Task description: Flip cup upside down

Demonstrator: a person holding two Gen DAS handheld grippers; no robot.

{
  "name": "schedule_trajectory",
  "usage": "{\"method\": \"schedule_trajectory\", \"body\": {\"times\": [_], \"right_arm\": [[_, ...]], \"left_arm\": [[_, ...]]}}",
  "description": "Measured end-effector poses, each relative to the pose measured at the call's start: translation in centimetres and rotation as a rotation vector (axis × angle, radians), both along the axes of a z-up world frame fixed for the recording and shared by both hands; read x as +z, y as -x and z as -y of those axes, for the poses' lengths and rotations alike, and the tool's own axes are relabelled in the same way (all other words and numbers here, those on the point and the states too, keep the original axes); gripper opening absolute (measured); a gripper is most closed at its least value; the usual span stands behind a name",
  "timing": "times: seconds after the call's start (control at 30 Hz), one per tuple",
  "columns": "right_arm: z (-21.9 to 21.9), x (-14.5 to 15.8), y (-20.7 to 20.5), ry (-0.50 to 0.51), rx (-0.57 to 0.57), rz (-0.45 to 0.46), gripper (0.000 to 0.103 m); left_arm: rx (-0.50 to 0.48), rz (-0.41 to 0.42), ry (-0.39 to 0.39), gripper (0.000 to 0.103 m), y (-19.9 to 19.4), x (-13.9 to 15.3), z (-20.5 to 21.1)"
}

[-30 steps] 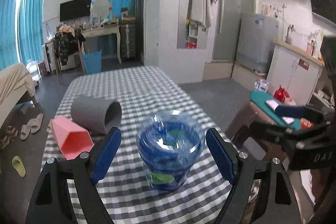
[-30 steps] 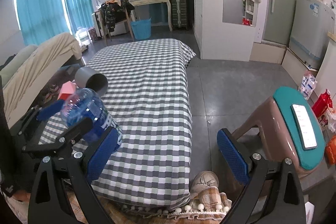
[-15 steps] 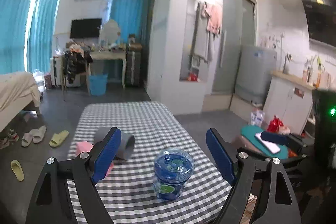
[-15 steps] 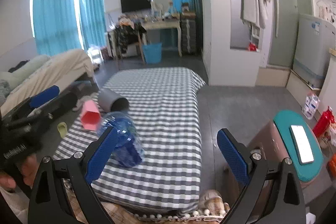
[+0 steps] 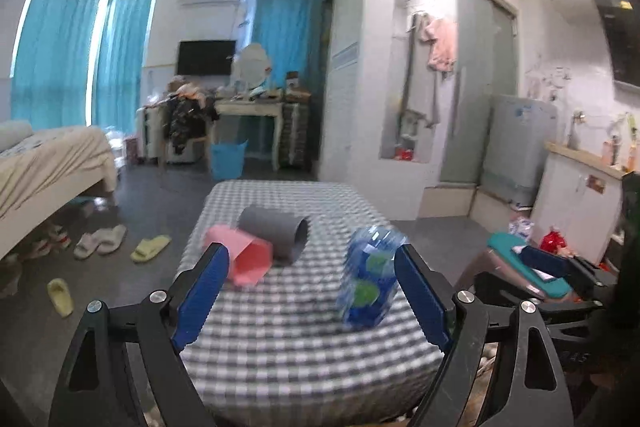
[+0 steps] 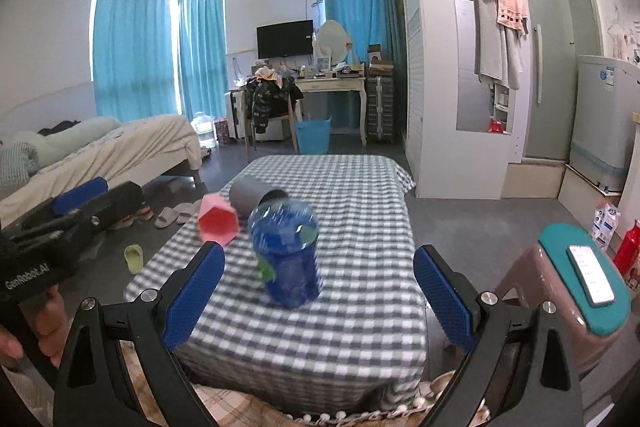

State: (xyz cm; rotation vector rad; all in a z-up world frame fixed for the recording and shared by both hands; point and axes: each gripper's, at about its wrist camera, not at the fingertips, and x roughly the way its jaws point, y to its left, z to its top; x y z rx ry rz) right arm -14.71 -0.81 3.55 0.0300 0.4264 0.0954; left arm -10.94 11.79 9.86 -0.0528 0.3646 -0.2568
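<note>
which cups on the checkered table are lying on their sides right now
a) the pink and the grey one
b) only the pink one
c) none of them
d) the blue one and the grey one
a: the pink cup and the grey cup both lie on their sides on the checkered table, while the blue cup stands on it, free of both open grippers.

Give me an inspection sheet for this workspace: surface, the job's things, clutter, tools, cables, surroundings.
Surface: checked tablecloth over the table.
Job's things: blue cup stands on the cloth, untouched; blur hides which end is up.
Clutter: pink cup and grey cup lie on their sides behind it.
Tools: left tool open, empty; right tool open, empty; both off the cups.
Cables: nothing seen.
Surroundings: bed left, stool with phone right, slippers on the floor.
</note>
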Motion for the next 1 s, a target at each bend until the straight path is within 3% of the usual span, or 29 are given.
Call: {"method": "schedule_trajectory", "body": {"times": [0.03,0.1,0.13,0.3,0.5,1.0], "right_arm": [[-0.3,-0.7,0.4,-0.001,0.010,-0.010,0.096],[-0.5,-1.4,0.8,0.005,0.017,-0.016,0.098],[-0.5,-1.7,1.0,0.008,0.013,-0.018,0.099],[-0.3,-2.5,1.5,-0.009,0.003,-0.030,0.103],[0.2,-2.5,1.3,0.015,-0.026,-0.017,0.103],[-0.4,-2.8,1.2,0.018,-0.059,0.002,0.103]], "left_arm": [[0.012,0.002,-0.003,0.088,0.3,-0.4,-0.1],[0.049,-0.001,-0.018,0.101,1.1,-0.9,0.2],[0.068,0.008,-0.024,0.102,1.4,-1.1,0.1],[0.107,0.052,-0.061,0.103,2.5,-1.5,0.1],[0.142,0.068,-0.036,0.103,2.6,-1.4,-0.4],[0.132,0.022,-0.033,0.103,2.4,-2.6,-0.9]]}}
